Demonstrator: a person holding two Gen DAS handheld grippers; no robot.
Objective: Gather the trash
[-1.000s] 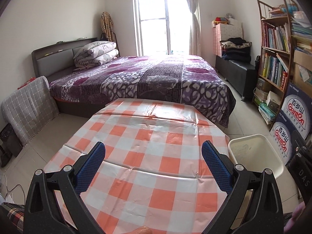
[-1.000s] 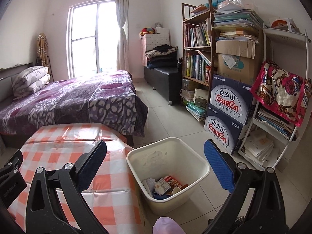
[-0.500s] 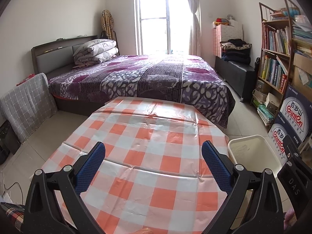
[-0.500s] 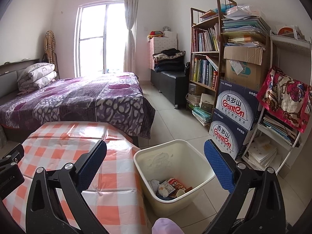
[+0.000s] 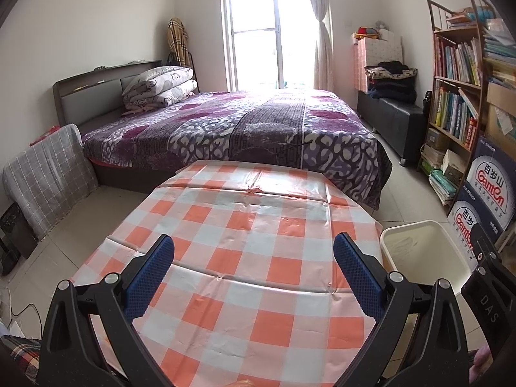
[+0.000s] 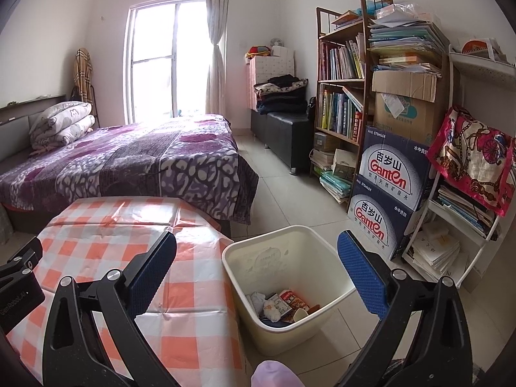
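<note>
A cream plastic bin [image 6: 325,254] stands on the floor right of the table; it also shows in the left wrist view [image 5: 419,251]. Inside lie several pieces of trash [image 6: 283,304]: wrappers, a cup, crumpled paper. The table wears an orange and white checked cloth [image 5: 251,258], with nothing lying on it. My left gripper [image 5: 253,271] is open and empty above the table's near part. My right gripper [image 6: 256,272] is open and empty, above the bin's near left rim.
A bed with a purple cover [image 5: 258,129] stands beyond the table. A bookshelf [image 6: 342,90], stacked water cartons [image 6: 390,193] and a white rack [image 6: 467,219] line the right wall. A grey checked cover [image 5: 45,177] leans at the left. Tiled floor [image 6: 290,193] lies between bed and shelves.
Both views have shifted slightly, the right wrist view drifting right so the bin sits more centred. Both grippers stay open and empty.
</note>
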